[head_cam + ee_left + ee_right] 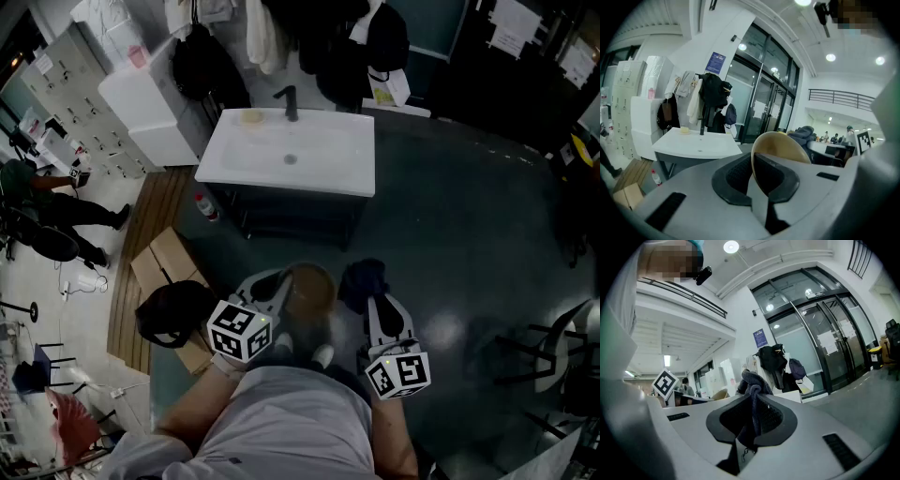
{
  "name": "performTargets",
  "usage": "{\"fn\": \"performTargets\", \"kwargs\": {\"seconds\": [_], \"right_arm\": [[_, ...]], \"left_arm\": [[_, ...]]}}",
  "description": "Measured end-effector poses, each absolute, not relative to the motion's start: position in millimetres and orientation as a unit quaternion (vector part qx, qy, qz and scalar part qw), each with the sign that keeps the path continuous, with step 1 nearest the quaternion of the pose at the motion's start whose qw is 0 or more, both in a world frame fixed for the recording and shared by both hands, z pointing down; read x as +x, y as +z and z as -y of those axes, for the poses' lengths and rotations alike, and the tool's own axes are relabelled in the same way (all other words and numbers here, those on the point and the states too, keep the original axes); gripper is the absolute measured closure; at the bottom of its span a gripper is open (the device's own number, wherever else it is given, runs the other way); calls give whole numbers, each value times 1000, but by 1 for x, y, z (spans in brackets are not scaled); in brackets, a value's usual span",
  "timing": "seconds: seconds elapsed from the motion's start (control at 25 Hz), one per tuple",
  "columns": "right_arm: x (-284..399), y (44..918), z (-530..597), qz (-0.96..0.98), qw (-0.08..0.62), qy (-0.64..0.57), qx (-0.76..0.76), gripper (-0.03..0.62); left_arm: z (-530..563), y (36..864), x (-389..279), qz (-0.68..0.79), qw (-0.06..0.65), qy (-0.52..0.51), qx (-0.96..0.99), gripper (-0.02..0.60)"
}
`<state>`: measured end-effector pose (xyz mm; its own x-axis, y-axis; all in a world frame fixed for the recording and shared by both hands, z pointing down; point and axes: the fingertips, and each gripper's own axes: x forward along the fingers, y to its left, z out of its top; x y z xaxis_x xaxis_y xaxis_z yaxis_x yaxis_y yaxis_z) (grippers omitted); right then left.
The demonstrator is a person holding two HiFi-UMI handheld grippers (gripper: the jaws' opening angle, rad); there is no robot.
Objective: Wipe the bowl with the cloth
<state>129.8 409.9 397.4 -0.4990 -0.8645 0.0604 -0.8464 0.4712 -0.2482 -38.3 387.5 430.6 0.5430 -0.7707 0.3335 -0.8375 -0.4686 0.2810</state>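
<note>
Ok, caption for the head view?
Left gripper holds a tan bowl, right gripper a dark cloth, before a white sink.

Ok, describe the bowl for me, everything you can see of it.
The bowl is round, plain and tan-brown with a thin rim and a smooth, matte surface; it looks like wood or plastic, and no marks show on it. It is held in the air above the dark floor, in front of the person. The left gripper is shut on its rim, one jaw on each side of the wall. The dark cloth hangs close beside it in the right gripper; whether the two touch cannot be told.
</note>
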Motion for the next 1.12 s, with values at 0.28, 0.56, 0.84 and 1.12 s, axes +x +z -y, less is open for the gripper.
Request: {"fn": "performTargets", "kwargs": {"seconds": [0.28, 0.56, 0.84, 1.12], "right_arm": [[96, 408, -393, -856, 18, -130, -501, 546], [58, 417, -370, -850, -9, -135, -510, 548], [42, 418, -346, -839, -4, -139, -525, 546], [48, 430, -309, -834, -13, -130, -537, 546]], "left_arm": [[-374, 443, -78, 475, 224, 71, 848, 560], [-353, 453, -124, 472, 242, 57, 846, 560], [-337, 469, -162, 472, 261, 45, 841, 560], [-320, 493, -175, 479, 278, 56, 831, 560]]}}
